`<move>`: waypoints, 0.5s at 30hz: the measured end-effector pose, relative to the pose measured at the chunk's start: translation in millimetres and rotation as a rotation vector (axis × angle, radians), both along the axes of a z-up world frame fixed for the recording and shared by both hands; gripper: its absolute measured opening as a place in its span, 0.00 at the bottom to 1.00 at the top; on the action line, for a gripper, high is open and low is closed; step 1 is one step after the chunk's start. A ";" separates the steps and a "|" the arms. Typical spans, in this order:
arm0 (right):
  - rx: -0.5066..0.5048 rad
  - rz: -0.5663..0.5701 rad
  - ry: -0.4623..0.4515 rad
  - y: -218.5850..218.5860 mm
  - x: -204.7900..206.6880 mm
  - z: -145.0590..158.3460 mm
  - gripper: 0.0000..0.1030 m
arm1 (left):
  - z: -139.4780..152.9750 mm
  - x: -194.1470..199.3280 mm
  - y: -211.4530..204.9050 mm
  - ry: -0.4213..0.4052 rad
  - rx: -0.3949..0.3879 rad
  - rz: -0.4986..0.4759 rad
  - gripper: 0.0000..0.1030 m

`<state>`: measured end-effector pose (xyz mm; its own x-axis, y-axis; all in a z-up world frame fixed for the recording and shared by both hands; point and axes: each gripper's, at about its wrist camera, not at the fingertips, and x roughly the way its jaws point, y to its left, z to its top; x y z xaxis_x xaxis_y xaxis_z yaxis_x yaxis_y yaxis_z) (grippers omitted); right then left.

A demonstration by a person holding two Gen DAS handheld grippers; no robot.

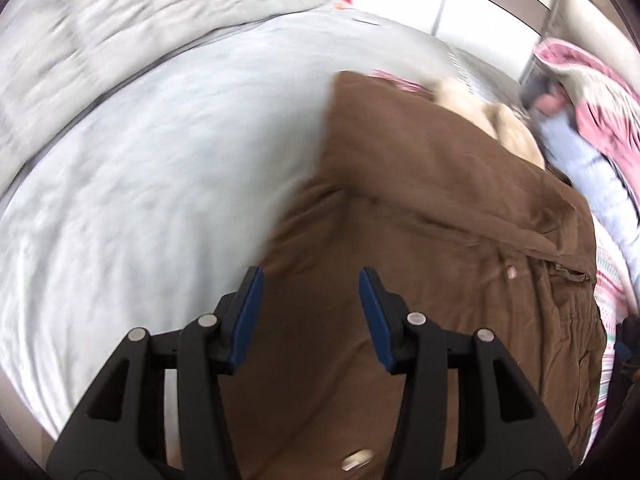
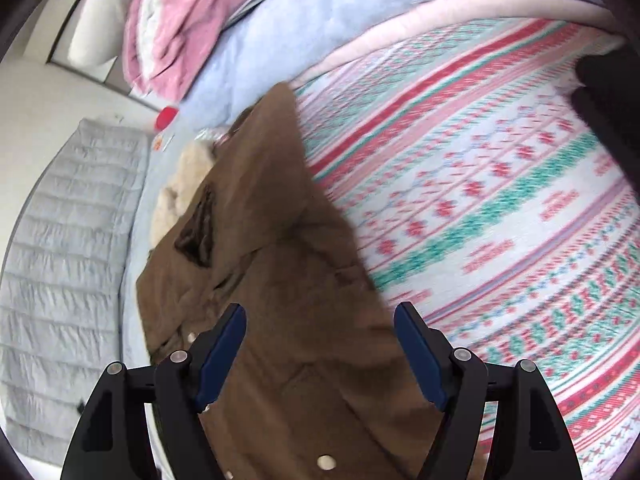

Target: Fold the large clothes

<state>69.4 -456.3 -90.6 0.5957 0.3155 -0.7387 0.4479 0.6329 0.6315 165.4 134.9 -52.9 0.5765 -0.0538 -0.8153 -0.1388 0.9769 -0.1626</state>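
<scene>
A large brown coat (image 1: 432, 240) with a cream fur collar (image 1: 500, 128) lies on the bed, its sleeves folded in. It also shows in the right wrist view (image 2: 256, 240), with the collar (image 2: 184, 184) at its far end and snap buttons near my fingers. My left gripper (image 1: 311, 280) is open and empty, hovering over the coat's left lower part. My right gripper (image 2: 320, 320) is open and empty, hovering over the coat's right edge.
The coat lies on a pale sheet (image 1: 140, 200). A patterned pink, green and white blanket (image 2: 500, 200) lies right of it. A grey quilt (image 2: 60, 260) lies left. Pink and light blue bedding (image 2: 208, 32) is piled beyond. A red object (image 2: 166, 117) sits near the collar.
</scene>
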 end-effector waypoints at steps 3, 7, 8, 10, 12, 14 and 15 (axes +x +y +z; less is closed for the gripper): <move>-0.021 -0.037 0.037 -9.8 -6.4 -10.6 0.75 | -17.1 -20.4 26.3 0.028 -0.055 0.008 0.50; -0.097 0.032 0.093 -3.6 -6.8 -28.3 0.75 | -34.9 -42.4 42.2 0.095 -0.100 -0.003 0.50; -0.104 0.077 0.106 2.3 -5.0 -34.6 0.73 | -34.3 -47.3 44.4 0.095 -0.101 -0.003 0.50; -0.120 0.170 0.137 15.9 -1.3 -51.7 0.32 | -35.2 -52.1 44.5 0.096 -0.088 -0.017 0.50; -0.134 0.152 0.141 17.3 -6.6 -59.7 0.16 | -36.8 -61.1 46.5 0.101 -0.060 -0.036 0.50; -0.100 0.106 0.098 11.4 -18.8 -55.2 0.08 | -36.1 -69.3 48.4 0.100 -0.036 -0.058 0.50; -0.065 0.079 0.075 7.6 -28.4 -51.0 0.08 | -34.3 -73.7 48.1 0.095 -0.035 -0.072 0.48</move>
